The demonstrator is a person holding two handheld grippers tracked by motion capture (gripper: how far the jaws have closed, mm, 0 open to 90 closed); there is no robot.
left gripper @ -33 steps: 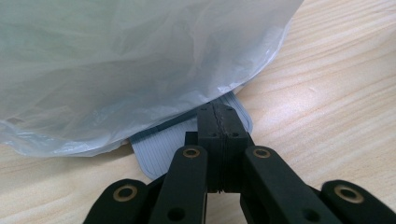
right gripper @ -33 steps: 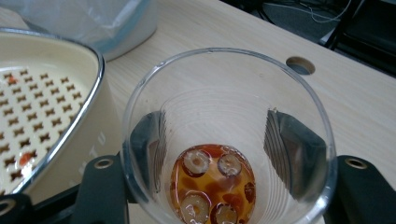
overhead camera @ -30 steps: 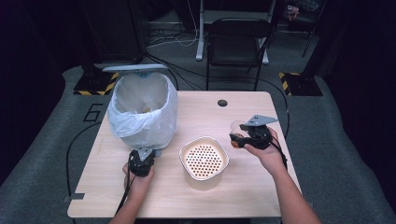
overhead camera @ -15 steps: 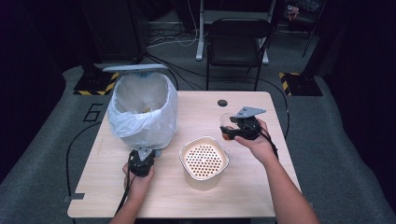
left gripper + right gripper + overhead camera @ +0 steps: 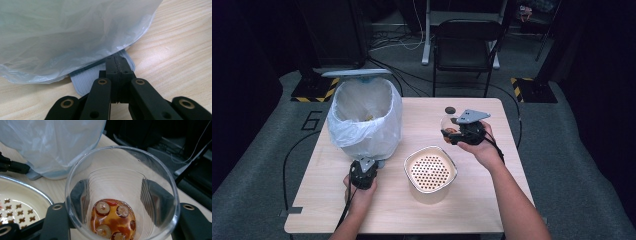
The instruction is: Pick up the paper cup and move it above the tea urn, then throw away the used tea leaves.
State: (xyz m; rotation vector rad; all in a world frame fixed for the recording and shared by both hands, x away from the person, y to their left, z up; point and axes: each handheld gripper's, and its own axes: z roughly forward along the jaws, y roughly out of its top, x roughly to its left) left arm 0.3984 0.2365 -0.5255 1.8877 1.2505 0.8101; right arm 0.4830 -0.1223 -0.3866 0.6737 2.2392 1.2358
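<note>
At centre right of the high view, we find the right gripper (image 5: pixel 451 131) clamped on a clear cup (image 5: pixel 122 195) of fruit, the left gripper (image 5: pixel 117 65) closed on the bin pedal (image 5: pixel 86 78).

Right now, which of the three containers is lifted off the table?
The clear cup with fruit, clamped in the right gripper; the lined bin and strainer bowl stand on the table.
</note>
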